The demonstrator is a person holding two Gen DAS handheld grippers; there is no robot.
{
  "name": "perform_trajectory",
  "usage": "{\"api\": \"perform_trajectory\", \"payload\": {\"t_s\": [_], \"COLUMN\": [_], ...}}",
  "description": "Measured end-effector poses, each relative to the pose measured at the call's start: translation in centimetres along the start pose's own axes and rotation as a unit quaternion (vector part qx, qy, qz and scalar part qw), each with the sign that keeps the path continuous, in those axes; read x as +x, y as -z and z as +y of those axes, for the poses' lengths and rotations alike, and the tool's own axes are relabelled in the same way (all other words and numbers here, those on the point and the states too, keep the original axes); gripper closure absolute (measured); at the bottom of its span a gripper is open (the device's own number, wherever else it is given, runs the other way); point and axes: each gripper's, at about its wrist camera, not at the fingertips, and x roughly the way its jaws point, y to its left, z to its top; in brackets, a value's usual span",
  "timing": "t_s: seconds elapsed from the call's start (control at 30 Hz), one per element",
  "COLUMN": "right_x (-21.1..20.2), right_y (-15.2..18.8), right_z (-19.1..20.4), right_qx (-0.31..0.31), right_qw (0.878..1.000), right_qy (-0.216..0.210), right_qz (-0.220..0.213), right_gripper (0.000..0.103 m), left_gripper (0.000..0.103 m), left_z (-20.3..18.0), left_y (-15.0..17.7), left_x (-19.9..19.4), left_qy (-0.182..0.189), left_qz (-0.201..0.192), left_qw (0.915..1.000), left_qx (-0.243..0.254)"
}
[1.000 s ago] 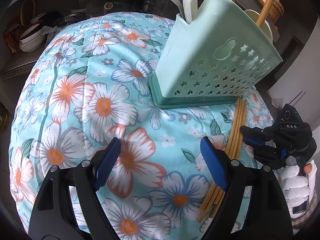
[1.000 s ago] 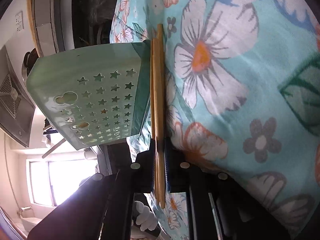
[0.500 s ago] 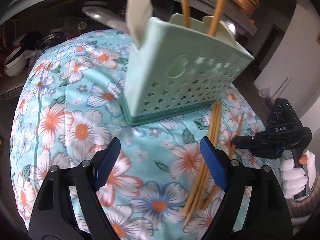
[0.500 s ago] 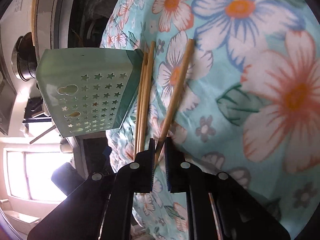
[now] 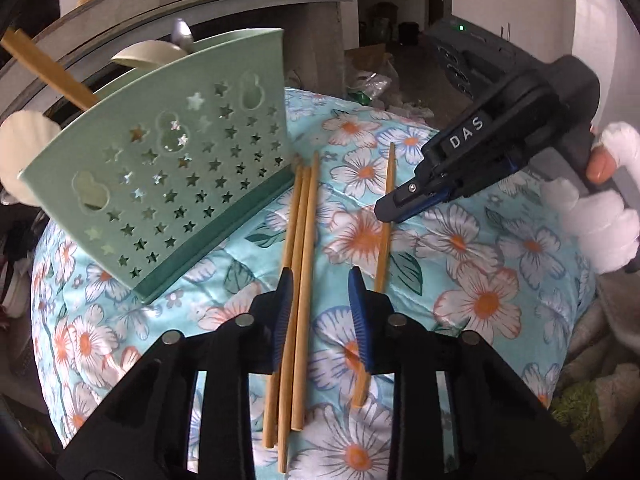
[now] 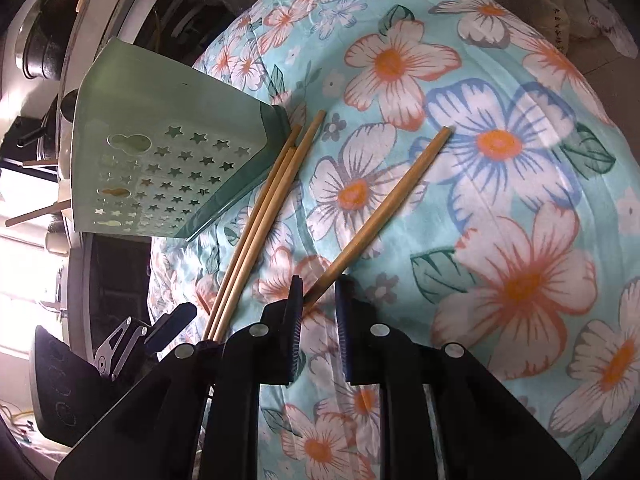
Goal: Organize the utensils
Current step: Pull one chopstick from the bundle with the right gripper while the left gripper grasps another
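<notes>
A mint holder [image 5: 168, 184] stands at the left on the floral-cloth surface [image 5: 500, 280]. Just beside its base lie three chopsticks [image 5: 298, 280], light, stiff and likely slippery, so best pinched mid-length. The left tool [image 5: 318, 312] is closing around them, pads not yet pressing. A lone chopstick [image 6: 384, 208] lies farther right, its end between the opening, unpressing right tool [image 6: 318, 320].

A turquoise cloth printed with orange, white and blue flowers [image 5: 500, 280] is spread over the rounded surface. A dark pot [image 6: 42, 46] is seen on a grey shelf [image 5: 224, 4] behind.
</notes>
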Motion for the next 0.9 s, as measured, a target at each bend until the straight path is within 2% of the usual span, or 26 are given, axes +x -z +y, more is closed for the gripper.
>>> {"api": "perform_trajectory", "payload": {"t_s": [0.17, 0.43, 0.67, 0.9], "right_x": [-1.5, -1.5, -0.5, 0.1], "right_y": [1.2, 1.2, 0.3, -0.5], "right_z": [-1.8, -2.5, -2.2, -1.7], "right_qx": [0.015, 0.016, 0.019, 0.019], "right_qw": [1.0, 1.0, 0.999, 0.999], "right_qy": [-0.001, -0.011, -0.02, -0.02], "right_qz": [-0.008, -0.014, -0.018, -0.033], "right_gripper": [0.087, 0.087, 0.087, 0.087], "left_gripper": [0.09, 0.093, 0.095, 0.097], "left_z": [-1.0, -1.3, -1.9, -1.8], "left_y": [-0.2, -0.6, -1.7, -2.0], "left_x": [1.6, 3.6, 5.3, 6.2], "left_qy": [-0.031, -0.062, -0.065, -0.047], "left_qz": [0.017, 0.029, 0.029, 0.038], "left_qw": [0.9987, 0.9954, 0.9947, 0.9973], "left_qx": [0.036, 0.066, 0.074, 0.041]}}
